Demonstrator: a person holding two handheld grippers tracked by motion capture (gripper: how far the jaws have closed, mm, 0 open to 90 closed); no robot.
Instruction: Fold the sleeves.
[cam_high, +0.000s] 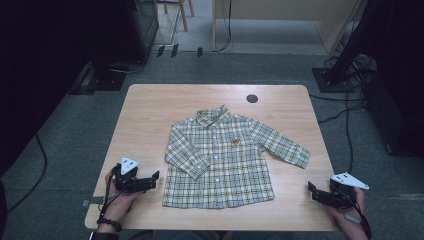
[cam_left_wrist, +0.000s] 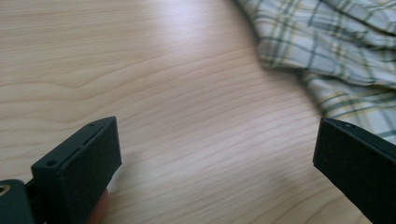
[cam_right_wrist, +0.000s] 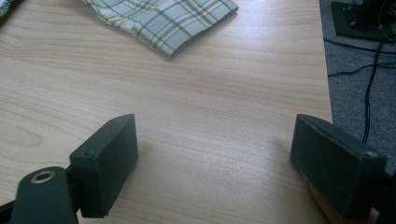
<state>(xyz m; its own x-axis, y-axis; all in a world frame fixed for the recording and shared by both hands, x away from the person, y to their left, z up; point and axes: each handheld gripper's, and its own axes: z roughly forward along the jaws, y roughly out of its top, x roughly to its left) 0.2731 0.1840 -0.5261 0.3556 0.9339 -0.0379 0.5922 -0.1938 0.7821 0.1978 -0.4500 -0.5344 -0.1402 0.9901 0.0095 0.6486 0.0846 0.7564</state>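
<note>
Grey carpet, cables and dark stands ringing a pale wooden table (cam_high: 150, 107).

High view: plaid shirt (cam_high: 220, 160) spread flat, front up, collar toward the far edge, near the table's middle. One sleeve folded in along the body on the left gripper's side, other sleeve (cam_high: 282, 145) stretched out toward the right gripper's side. Left gripper (cam_high: 154, 179) low over the wood just beside the shirt's hem corner, jaws aimed at the shirt, not touching it. Right gripper (cam_high: 312, 190) near the table's front corner, well apart from the shirt, below the outstretched cuff.

Left gripper view: jaws standing wide apart, nothing between them but bare wood; shirt (cam_left_wrist: 336, 60) edge lying ahead, close to one jaw, no contact.

Right gripper view: jaws likewise wide apart and empty; cuff (cam_right_wrist: 168, 21) of the shirt ahead, clear table between.

Judgement: approach step of a fold, nothing gripped yet. Next move likely calls for sliding the left gripper in at the hem corner, one jaw under the cloth, and bringing the right gripper up to the cuff, pinching fabric only, without dragging the shirt askew.
</note>
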